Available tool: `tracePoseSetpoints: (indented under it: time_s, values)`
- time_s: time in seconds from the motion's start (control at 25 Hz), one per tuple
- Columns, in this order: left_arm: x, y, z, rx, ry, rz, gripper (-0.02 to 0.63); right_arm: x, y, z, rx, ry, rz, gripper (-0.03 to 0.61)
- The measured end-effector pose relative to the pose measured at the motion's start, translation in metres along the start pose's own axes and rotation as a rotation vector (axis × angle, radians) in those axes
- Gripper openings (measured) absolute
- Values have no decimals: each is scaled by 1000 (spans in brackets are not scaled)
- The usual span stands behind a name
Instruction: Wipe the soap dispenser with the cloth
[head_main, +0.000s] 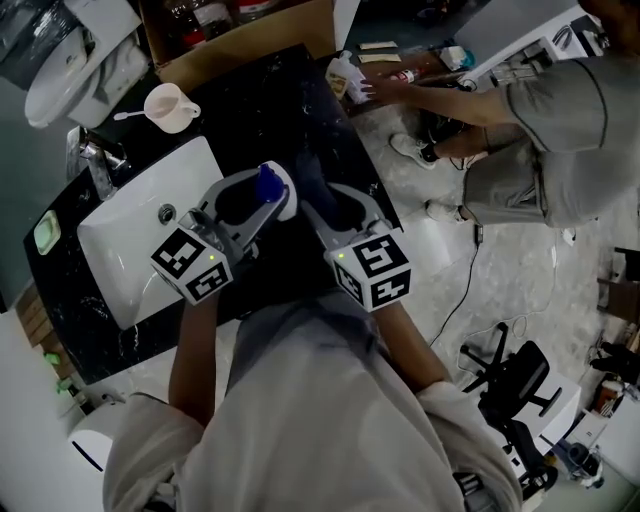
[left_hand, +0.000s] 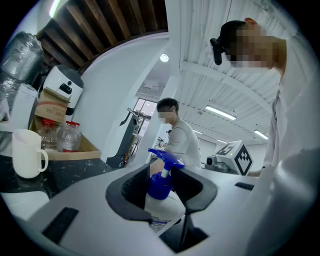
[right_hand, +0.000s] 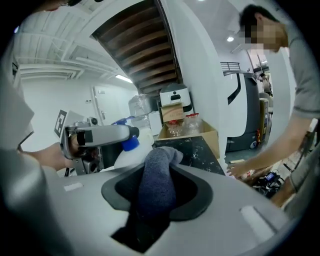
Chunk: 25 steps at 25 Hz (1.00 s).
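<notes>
Gripping the dispenser (left_hand: 161, 184) is the left gripper (left_hand: 162, 189): jaws narrow, pads pressed on the white body just under the blue collar, blue pump head sticking out above the pads, nozzle toward 9 o'clock in the left gripper view. Dispenser held upright, off the counter (head_main: 280, 110), in head view just past the 3 o'clock edge of the sink (head_main: 125, 245)

Right gripper (right_hand: 159, 186) jaws clamped on the cloth (right_hand: 154, 182), grey, rolled, one end bulging up out of the pads, the rest hanging dark below. From the right gripper view the dispenser sits at 10 o'clock of the cloth tip, close by; touching or not, can't tell. In head view the right gripper is at 3 o'clock of the dispenser, just beside it

Counts:
- 1 dispenser, 1 cloth
- 2 grippers, 1 marker cube each
- 1 white mug (head_main: 170, 106) at 11 o'clock of the dispenser, on the counter
- 1 tap (head_main: 96, 165) at 10 o'clock of the sink
- 1 cardboard box (head_main: 250, 42) at 12 o'clock, with 2 clear red-capped bottles (left_hand: 59, 136) in it
- 1 second person (head_main: 545, 130) at 2 o'clock, bent over, hand reaching to small items on the floor
- 1 black chair (head_main: 510, 385) at 4 o'clock

Writing: dispenser label has print at its lower edge, too blurred to read; red print on a box in the left gripper view, unreadable; cubes show only black-white marker squares
</notes>
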<state>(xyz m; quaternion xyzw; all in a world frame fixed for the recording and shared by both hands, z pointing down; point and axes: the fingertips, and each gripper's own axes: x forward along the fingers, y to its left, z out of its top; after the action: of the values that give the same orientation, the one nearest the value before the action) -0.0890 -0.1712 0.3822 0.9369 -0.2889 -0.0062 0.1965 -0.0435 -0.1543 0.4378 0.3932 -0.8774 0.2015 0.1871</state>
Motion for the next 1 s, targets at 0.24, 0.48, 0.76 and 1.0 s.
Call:
tracePoseSetpoints:
  time_s: [0.24, 0.48, 0.76, 1.0]
  values:
    - [-1, 0, 0, -1, -5, 1, 132, -7, 5, 10, -30, -15, 6, 129]
    - [-1, 1, -2, 3, -9, -1, 132, -12, 11, 17, -47, -29, 15, 129]
    - [-1, 0, -1, 0, -5, 1, 132, -16, 15, 24, -57, -43, 19, 129]
    - [-1, 0, -2, 11, -9, -9, 132, -20, 19, 29, -61, -55, 25, 129]
